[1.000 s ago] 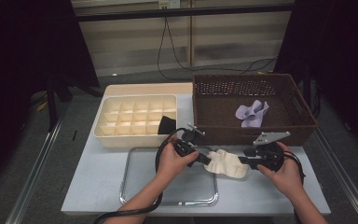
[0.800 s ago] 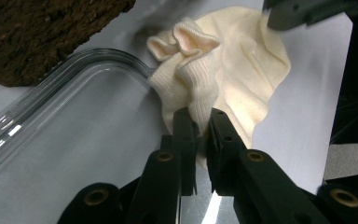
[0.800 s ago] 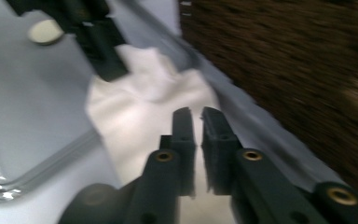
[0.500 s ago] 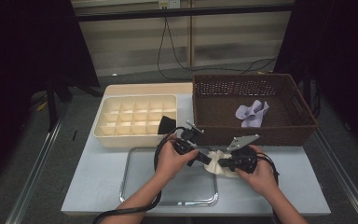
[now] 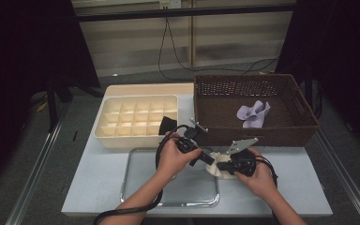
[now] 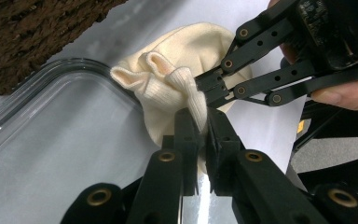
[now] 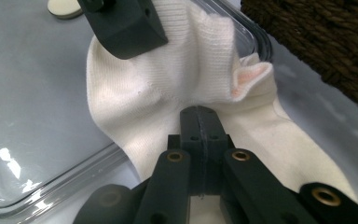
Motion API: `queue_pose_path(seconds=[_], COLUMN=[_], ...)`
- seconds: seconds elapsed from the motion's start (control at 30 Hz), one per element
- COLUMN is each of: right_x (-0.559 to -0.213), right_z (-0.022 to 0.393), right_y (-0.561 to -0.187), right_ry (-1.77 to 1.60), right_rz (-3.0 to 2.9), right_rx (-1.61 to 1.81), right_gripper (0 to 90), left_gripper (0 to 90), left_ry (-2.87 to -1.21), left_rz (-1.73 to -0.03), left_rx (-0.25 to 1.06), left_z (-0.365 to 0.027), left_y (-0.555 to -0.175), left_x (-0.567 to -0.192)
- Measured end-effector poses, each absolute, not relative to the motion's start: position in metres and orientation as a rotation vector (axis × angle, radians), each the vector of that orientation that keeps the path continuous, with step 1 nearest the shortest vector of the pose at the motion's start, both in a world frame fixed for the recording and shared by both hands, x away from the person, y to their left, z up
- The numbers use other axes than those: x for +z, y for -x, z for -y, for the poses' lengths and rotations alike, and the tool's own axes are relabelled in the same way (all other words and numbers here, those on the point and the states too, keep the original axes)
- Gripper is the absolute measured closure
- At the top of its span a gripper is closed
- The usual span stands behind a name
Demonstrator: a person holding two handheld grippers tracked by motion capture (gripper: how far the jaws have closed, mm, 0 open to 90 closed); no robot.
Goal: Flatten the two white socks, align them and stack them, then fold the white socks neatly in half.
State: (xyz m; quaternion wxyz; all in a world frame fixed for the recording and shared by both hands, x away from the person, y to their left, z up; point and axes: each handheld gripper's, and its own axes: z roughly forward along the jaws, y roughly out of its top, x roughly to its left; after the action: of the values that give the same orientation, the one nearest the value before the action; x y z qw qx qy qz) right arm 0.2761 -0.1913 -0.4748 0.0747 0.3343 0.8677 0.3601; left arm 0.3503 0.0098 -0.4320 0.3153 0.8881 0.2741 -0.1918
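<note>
Right at the near edge of the white table point(image 5: 286, 187), a cream ribbed knit sock point(image 6: 177, 88) lies bunched, its soft cuff folded over the rounded rim of a clear glass tray point(image 5: 136, 187). Both black hand-held grippers pinch it: the left gripper point(image 6: 200, 123) has its jaws pressed on a twisted ridge of the cuff, the right gripper point(image 7: 199, 122) has closed tight onto the cloth's middle. Beyond stand a dark woven wicker basket point(image 5: 215, 136) holding a crumpled lilac cloth point(image 5: 253, 113), and a cream plastic divided box point(image 5: 136, 119).
</note>
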Motion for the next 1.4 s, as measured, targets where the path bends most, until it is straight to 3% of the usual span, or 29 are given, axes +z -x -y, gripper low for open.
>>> queue_pose_path(seconds=[1.4], right_x=[-0.473], right_z=[0.207], right_y=[-0.274], right_ry=[-1.034], right_rz=[-2.583], right_rx=[1.126], right_gripper=[90.0], left_gripper=[82.4], left_ry=[-2.322], left_rz=[-0.712], left_rx=[-0.542], left_z=[0.008], left_y=[-0.352], left_x=[-0.428])
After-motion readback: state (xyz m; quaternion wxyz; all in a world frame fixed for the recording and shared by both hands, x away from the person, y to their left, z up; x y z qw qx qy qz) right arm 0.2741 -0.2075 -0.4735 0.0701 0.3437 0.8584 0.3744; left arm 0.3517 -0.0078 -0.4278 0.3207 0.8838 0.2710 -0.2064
